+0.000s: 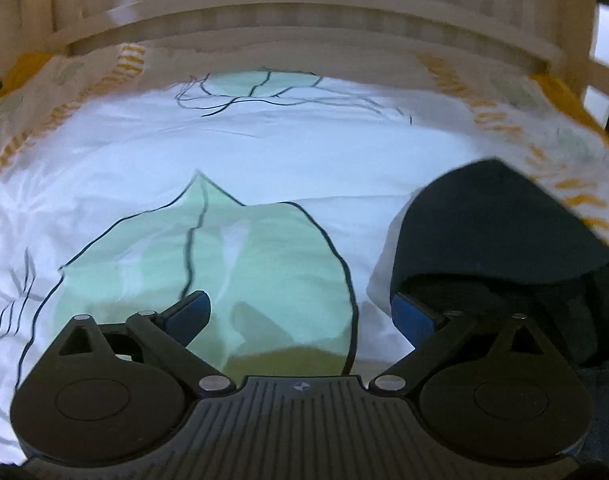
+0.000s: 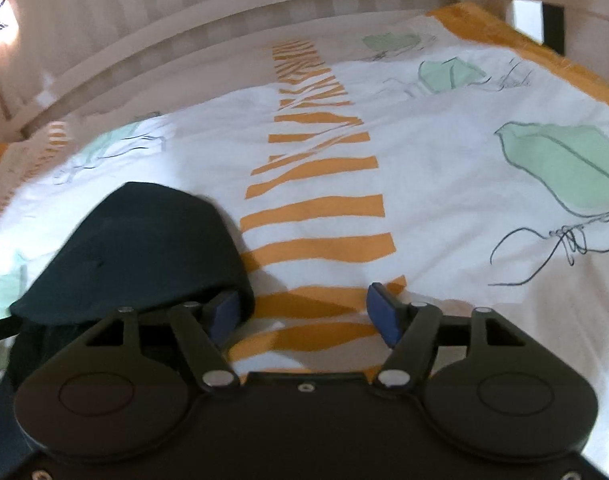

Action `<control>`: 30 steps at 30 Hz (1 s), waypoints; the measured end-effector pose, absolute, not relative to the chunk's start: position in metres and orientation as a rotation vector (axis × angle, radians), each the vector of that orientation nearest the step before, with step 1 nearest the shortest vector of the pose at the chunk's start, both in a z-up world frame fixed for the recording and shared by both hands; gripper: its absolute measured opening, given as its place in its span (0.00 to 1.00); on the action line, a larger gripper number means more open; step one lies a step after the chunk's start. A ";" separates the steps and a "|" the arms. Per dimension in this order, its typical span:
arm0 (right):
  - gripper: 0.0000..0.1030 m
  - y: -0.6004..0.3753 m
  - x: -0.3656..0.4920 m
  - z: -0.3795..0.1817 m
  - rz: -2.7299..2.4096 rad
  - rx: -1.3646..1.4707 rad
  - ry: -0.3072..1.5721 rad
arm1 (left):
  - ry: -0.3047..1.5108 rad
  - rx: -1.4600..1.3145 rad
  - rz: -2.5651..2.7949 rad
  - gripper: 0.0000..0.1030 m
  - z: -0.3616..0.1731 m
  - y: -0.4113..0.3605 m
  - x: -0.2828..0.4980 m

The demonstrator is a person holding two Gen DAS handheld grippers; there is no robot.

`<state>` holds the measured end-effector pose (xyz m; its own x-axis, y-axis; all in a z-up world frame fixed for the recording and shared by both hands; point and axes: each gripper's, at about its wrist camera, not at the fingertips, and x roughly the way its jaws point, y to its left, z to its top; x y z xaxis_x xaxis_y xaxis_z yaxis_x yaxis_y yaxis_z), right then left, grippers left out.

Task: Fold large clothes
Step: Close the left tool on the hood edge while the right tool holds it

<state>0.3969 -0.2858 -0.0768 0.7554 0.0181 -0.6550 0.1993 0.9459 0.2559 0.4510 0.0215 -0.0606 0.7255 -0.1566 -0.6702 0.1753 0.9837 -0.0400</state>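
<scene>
A dark navy garment (image 1: 496, 220) lies bunched on the bed at the right of the left wrist view. A fold of it drapes over the right finger of my left gripper (image 1: 300, 318). That gripper's jaws stand wide apart, and only the bed cover shows between the blue pads (image 1: 188, 316). In the right wrist view the same garment (image 2: 136, 248) sits at the lower left and hangs over the left finger of my right gripper (image 2: 304, 314). Its jaws are open too, with striped cover between them.
The bed cover (image 1: 264, 148) is white with pale green leaf prints and a band of orange stripes (image 2: 320, 208). A cream slatted wooden rail (image 1: 304, 12) borders the far side of the bed. An orange sheet edge (image 2: 544, 48) shows at the far right.
</scene>
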 end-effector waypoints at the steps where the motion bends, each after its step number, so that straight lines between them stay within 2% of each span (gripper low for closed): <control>1: 0.71 -0.288 0.393 -0.074 -0.075 0.317 0.714 | 0.736 -0.014 -0.188 0.96 -0.056 0.031 0.447; 6: 0.71 -0.284 0.365 -0.045 0.051 0.245 0.681 | 0.671 -0.220 -0.190 0.96 -0.020 0.050 0.439; 11: 0.72 -0.264 0.385 -0.020 0.090 0.304 0.596 | 0.678 -0.234 -0.235 0.96 -0.009 0.010 0.462; 16: 0.72 -0.234 0.421 -0.028 0.092 0.309 0.612 | 0.723 -0.185 -0.228 0.96 -0.034 -0.029 0.481; 20: 0.72 -0.234 0.439 -0.058 0.015 0.326 0.676 | 0.814 -0.111 -0.177 0.96 -0.074 -0.035 0.488; 22: 0.71 -0.244 0.443 -0.077 -0.046 0.328 0.738 | 0.842 -0.124 -0.172 1.00 -0.095 -0.025 0.491; 25: 0.69 -0.262 0.438 -0.087 -0.037 0.411 0.728 | 0.794 -0.207 -0.207 1.00 -0.106 -0.009 0.488; 30: 0.70 -0.264 0.433 -0.066 0.026 0.313 0.678 | 0.737 -0.168 -0.199 1.00 -0.112 -0.015 0.482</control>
